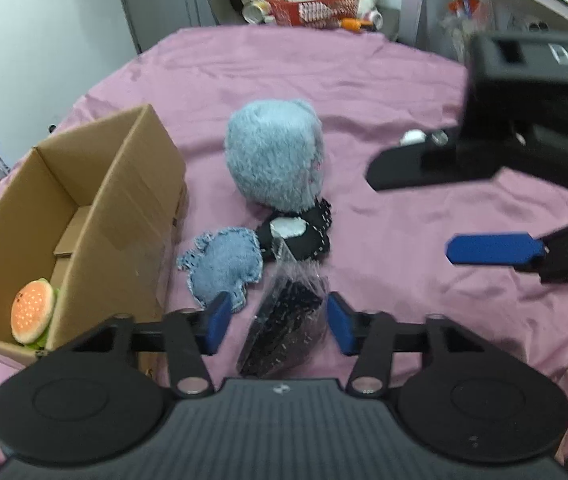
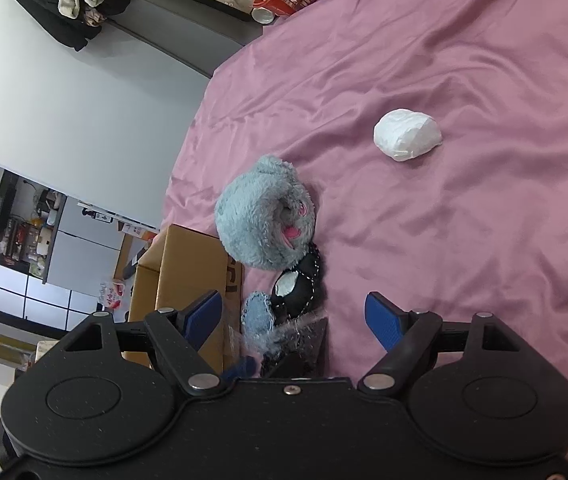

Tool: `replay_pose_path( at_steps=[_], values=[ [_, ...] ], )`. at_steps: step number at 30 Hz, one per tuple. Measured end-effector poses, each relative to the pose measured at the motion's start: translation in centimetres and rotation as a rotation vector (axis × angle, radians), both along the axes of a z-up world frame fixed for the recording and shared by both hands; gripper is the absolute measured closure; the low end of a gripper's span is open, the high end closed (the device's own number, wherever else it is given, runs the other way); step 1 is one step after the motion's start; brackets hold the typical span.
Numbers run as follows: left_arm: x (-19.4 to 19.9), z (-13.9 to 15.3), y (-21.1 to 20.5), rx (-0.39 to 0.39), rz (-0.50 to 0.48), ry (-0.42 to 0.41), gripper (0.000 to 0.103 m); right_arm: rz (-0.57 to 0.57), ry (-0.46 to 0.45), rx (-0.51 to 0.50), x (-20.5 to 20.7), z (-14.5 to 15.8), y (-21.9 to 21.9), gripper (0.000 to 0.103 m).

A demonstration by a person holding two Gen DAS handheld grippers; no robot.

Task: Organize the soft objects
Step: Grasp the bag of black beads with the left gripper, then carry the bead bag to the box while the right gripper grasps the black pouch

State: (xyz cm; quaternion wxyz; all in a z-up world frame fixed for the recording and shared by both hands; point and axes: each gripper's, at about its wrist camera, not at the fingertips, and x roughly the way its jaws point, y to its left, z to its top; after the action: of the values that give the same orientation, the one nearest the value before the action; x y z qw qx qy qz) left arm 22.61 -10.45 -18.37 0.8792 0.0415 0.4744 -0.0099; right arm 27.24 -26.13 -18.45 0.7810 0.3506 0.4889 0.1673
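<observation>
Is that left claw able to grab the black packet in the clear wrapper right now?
Probably yes. The left claw is open, its blue pads either side of the black packet, and nothing lies between them. The denim toy sits just beside the left pad.

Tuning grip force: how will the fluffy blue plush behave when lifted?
The blue plush looks stuffed and furry, so it will probably squash and feel light. Its rounded bulk may roll if nudged. It looks wider than the open left tongs, so a pinch would likely catch fur.

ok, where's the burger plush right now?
Left wrist view, far left: the burger plush sits inside the cardboard box, at its near end, left of the denim toy.
</observation>
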Motion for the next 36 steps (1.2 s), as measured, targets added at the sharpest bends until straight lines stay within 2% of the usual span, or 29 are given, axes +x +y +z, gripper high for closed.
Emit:
replay_pose_path(
  at_steps=[1,2,5,17,19,22,29,33,36],
  values=[
    [0.1,-0.1,0.0,-0.008,-0.007,0.010,0.071,0.000,0.006,-0.001,0.2,-0.2,0.1,0.025],
    [0.2,-0.2,0.0,-0.017,-0.007,0.020,0.074,0.000,0.010,-0.002,0.4,-0.4,0.2,0.025],
    [0.2,-0.2,-0.1,-0.005,-0.002,0.023,0.077,0.003,0.027,0.005,0.9,-1.2,0.5,0.025],
    [1.1,2.3,1.6,-0.022,0.082,0.000,0.079,-0.022,0.078,0.075,2.2,-3.0,1.4,0.031],
    [1.1,2.6,1.9,-0.030,0.100,-0.006,0.079,-0.034,0.087,0.073,2.1,-3.4,1.4,0.039],
    [1.3,3.2,2.4,-0.036,0.128,-0.022,0.079,-0.051,0.109,0.081,2.1,-4.2,1.4,0.045],
    [0.5,4.3,3.8,-0.088,0.223,-0.043,0.079,-0.090,0.172,0.194,2.7,-5.7,1.9,0.045],
    [0.2,4.7,4.5,-0.092,0.254,-0.057,0.079,-0.073,0.197,0.212,2.6,-6.2,2.6,0.043],
    [-0.1,5.3,4.8,-0.094,0.264,-0.075,0.079,-0.093,0.214,0.261,2.6,-6.9,2.8,0.048]
  ],
)
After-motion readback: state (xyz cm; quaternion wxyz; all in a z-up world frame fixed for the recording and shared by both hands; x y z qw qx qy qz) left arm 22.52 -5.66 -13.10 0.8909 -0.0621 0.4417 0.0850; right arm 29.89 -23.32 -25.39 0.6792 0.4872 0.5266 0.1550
